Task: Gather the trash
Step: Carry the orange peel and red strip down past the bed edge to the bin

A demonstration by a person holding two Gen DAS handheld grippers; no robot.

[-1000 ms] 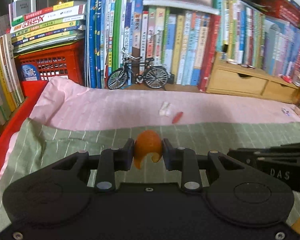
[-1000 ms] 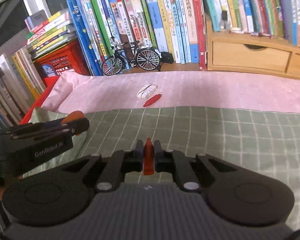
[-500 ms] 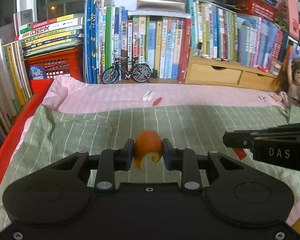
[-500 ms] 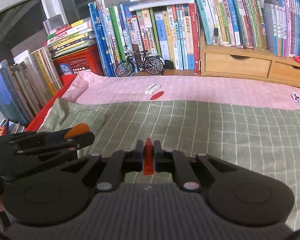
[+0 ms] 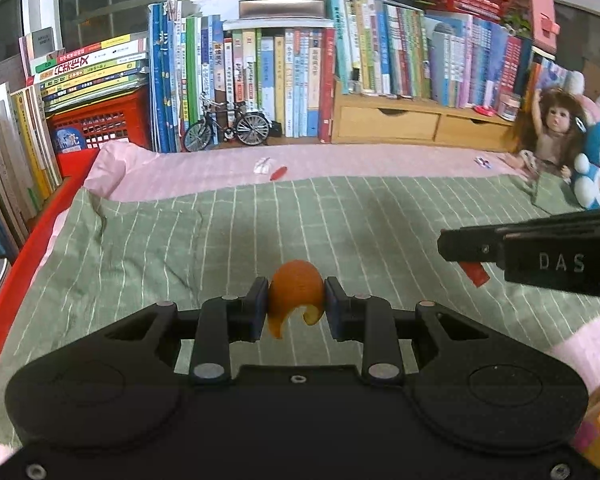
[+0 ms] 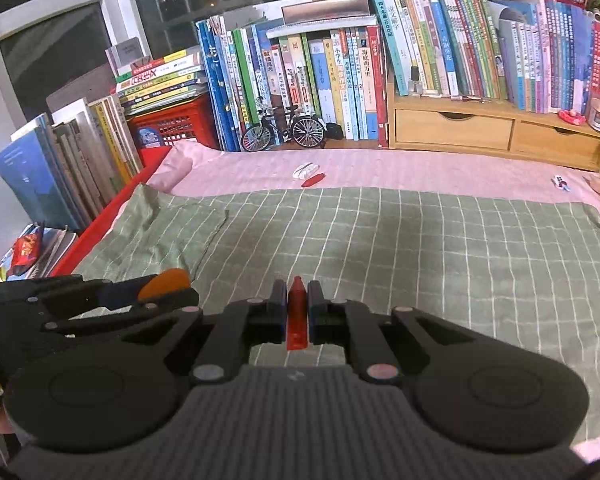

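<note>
Your curled orange peel [image 5: 296,292] and red wrapper [image 6: 297,312] are pinched aloft; white [image 6: 306,169] and red scraps [image 6: 313,179] lie touching on the pink sheet.

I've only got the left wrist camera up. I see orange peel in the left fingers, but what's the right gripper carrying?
Observer: The right gripper is shut on a thin red wrapper, standing upright between its fingers.
Operator: Any trash off the left edge of the bed that I can't see?
Observer: A red snack packet lies on a stack of books beside the red bed frame.
Operator: Does the orange peel look secure from that side?
Observer: Only its top edge shows above the left gripper, so the right wrist camera cannot confirm the hold on the orange peel.
</note>
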